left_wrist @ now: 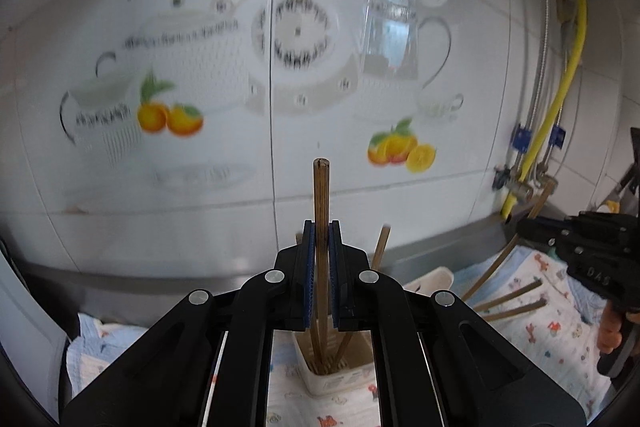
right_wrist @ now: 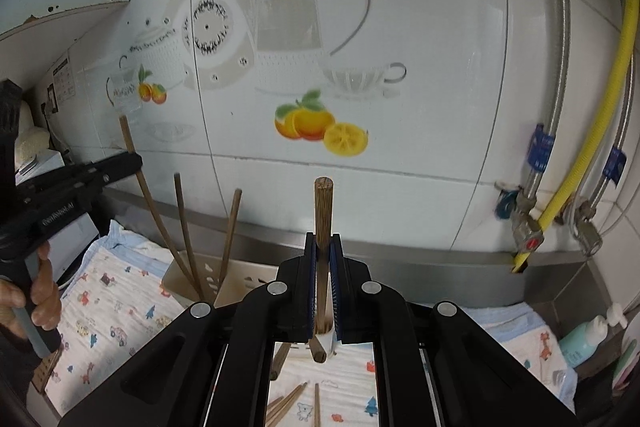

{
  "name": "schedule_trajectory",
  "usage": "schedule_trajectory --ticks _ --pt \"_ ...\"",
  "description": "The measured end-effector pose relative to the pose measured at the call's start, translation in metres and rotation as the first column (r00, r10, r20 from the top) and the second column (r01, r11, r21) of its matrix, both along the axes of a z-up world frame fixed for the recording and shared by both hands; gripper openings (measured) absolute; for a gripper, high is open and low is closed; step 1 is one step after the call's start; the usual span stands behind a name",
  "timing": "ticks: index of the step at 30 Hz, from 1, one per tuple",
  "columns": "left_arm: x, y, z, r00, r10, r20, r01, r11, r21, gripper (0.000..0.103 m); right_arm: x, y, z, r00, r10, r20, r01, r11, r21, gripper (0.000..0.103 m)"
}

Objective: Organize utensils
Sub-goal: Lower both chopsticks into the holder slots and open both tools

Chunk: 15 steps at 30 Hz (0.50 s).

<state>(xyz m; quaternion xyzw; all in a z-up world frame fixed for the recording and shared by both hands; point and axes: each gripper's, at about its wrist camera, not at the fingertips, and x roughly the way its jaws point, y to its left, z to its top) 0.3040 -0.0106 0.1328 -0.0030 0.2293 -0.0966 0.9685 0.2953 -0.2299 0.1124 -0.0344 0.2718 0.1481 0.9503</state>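
While both grippers point(left_wrist: 321, 227) point(right_wrist: 322, 239) clamp chopsticks point(left_wrist: 321, 195) point(right_wrist: 323, 207), the holder point(right_wrist: 224, 281) carries three more—upright.

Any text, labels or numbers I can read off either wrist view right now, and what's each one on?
"DAS": body of the right hand-held gripper.
White lettering on the left hand-held gripper: too blurred.
Notice on the wall: too small.
Blue pipe tags: unreadable.
Holder label: unreadable.

Left hand-held gripper point(left_wrist: 321, 239) and right hand-held gripper point(right_wrist: 323, 251) — jaws clamped, each tilted slightly downward.
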Motion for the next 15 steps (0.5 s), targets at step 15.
schedule_trajectory --ticks 15 --pt "-0.031 0.001 0.009 0.999 -0.03 0.032 0.03 0.999 -0.012 0.008 -0.017 -0.01 0.001 1.0 -0.013 0.0 0.013 1.0 0.025 0.011"
